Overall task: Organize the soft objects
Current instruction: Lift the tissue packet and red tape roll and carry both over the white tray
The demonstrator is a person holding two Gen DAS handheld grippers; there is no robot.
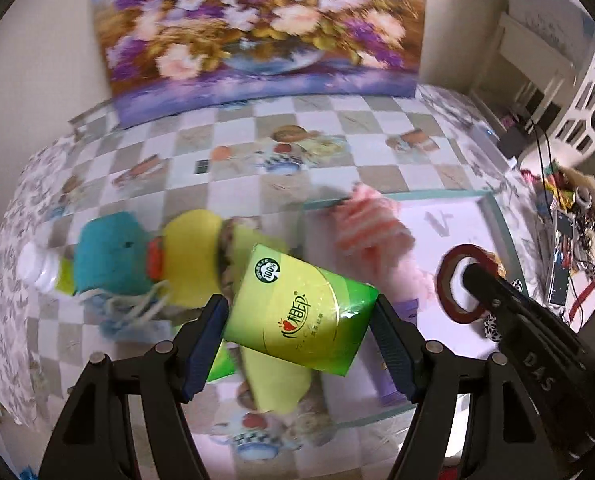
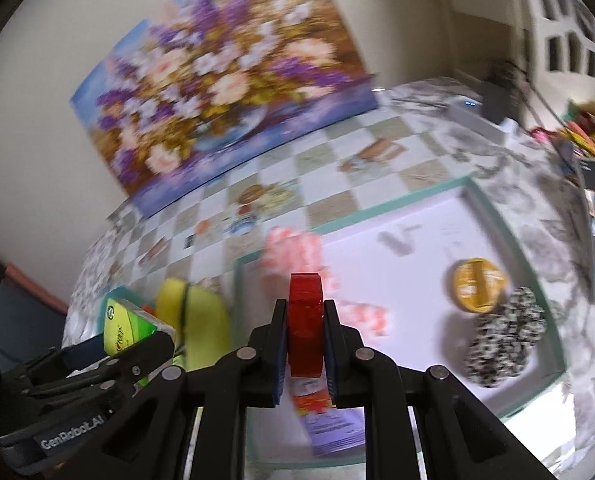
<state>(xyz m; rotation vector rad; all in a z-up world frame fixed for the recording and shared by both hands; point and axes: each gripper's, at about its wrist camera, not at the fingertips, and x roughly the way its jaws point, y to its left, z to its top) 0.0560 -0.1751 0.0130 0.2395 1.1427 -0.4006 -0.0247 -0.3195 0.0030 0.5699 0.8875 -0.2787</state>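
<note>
Above the checked tablecloth (image 1: 337, 128), the left gripper (image 1: 299, 336) clamps a green tissue pack (image 1: 301, 312) while the right gripper (image 2: 305, 344) pinches a red tape roll (image 2: 305, 320) edge-on; below lie a teal and yellow plush toy (image 1: 149, 256), a pink fluffy cloth (image 1: 371, 228) overlapping the white tray's rim (image 2: 377, 210), and a speckled scrunchie (image 2: 505, 340) inside the tray
</note>
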